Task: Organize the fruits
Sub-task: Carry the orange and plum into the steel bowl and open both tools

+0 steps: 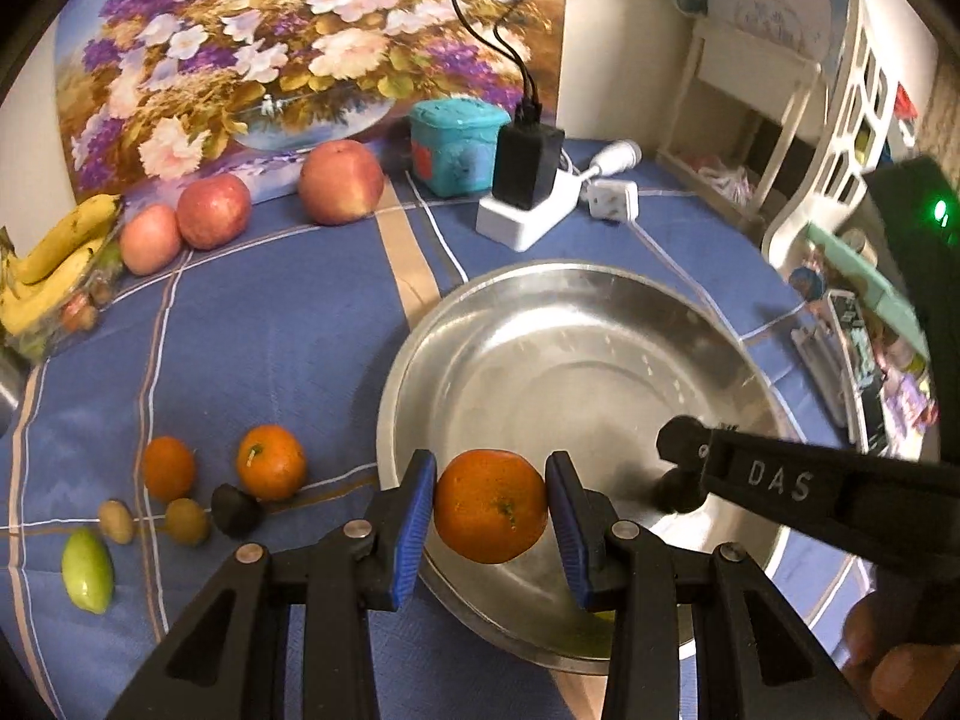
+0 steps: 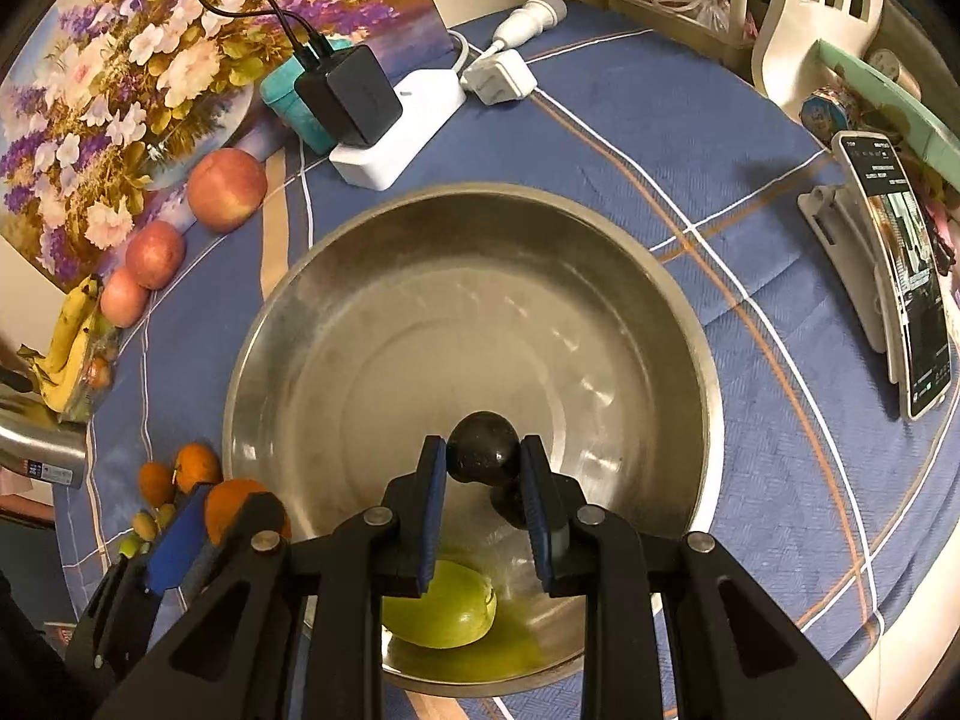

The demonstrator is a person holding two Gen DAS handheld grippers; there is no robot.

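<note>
Legible marking: raised letters "DAS" on the black finger of the right gripper (image 1: pixel 681 471), seen from the left wrist camera. The phone (image 2: pixel 906 276) screen and the can (image 2: pixel 42 450) label carry print too small to read.

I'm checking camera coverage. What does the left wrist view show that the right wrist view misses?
Only the left wrist view shows the dark fruit on the cloth and the whole green fruit beside it. Only the right wrist view shows the green fruit in the bowl and the phone. Both show the steel bowl, apples and both held fruits.
</note>
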